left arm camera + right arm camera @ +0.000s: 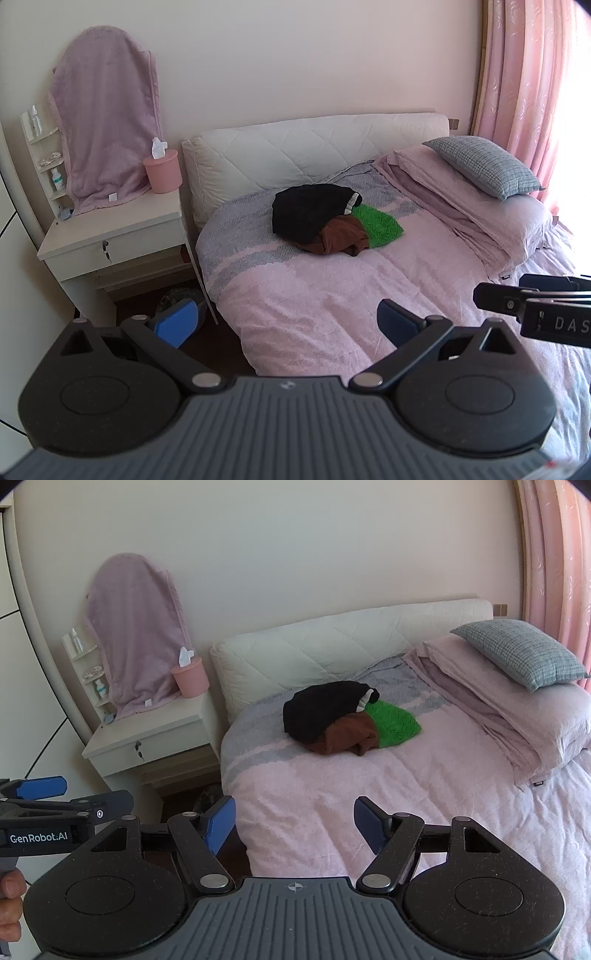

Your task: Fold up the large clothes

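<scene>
Left wrist view: the left hand-held gripper (284, 325) hangs over the near left edge of a bed (332, 295), its blue-padded jaws spread wide with nothing between them. A heap of clothes (332, 221) lies toward the far end of the pink bedspread, well apart from both tools: a black garment (306, 210) on top at the left, a brown one (341, 234) below it at the near side, a green knit (380, 225) at the right. The right hand-held gripper (295, 825), seen in the right wrist view, also stands open and empty above the near part of the bedspread, beside the left tool. Far right on the bed, a grey checked pillow (484, 166) rests on folded pink bedding (450, 195). A white quilted headboard (314, 147) backs the bed against the wall. At the far left, a white nightstand (110, 229) carries a pink round tissue holder (162, 173) and a mauve towel (103, 122) draped over something upright. Pink curtains (532, 92) hang at the right.
</scene>
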Demonstrator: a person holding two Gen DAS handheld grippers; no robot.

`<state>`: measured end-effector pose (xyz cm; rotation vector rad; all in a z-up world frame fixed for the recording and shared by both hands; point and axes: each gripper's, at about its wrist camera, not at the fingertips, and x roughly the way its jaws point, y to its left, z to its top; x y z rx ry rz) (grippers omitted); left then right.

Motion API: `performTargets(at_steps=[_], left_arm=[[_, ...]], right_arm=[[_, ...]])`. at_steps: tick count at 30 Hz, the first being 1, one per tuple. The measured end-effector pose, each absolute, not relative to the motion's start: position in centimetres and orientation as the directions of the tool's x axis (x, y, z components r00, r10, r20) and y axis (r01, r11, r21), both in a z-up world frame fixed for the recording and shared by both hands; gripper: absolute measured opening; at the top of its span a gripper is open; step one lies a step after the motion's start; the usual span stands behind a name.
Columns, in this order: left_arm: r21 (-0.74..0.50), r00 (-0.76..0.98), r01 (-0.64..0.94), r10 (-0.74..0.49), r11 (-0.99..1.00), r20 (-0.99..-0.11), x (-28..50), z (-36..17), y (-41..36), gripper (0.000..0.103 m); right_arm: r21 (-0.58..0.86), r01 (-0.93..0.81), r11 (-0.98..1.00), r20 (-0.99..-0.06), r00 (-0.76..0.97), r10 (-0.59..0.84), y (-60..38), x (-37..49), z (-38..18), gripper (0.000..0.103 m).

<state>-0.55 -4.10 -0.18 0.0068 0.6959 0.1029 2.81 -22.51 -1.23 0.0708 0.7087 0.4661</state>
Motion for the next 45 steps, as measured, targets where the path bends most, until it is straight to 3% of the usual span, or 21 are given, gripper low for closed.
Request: performTargets(at_steps=[15, 25, 33, 45], left_arm=[[0.058, 0.751, -0.090, 0.106, 0.994, -0.652, 0.0, -0.6, -5.6, 0.102], [0.063, 0.740, -0.058, 0.086, 0.996, -0.667, 4.4, -1.9, -5.9, 0.102], [0.061, 0.714, 0.016, 0.031, 0.998, -0.699, 13.1, -4.9, -4.3, 0.102], [0.091, 0.661, 0.175, -0.048, 0.980, -0.749, 34.2, -12.4, 0.4, 0.100]], right_arm=[[0.246, -0.384, 0.890, -0.611, 0.651, 0.450, -24.2, 3.7, -1.8, 0.068], [0.261, -0.341, 0.903, -0.624, 0.655, 0.427, -24.8, 6.9, -3.0, 0.068], [0.280, -0.286, 0.916, -0.626, 0.669, 0.400, -24.0, 13.4, -4.9, 0.068], [0.343, -0.158, 0.926, -0.668, 0.652, 0.358, -18.8, 30.7, -11.1, 0.068]])
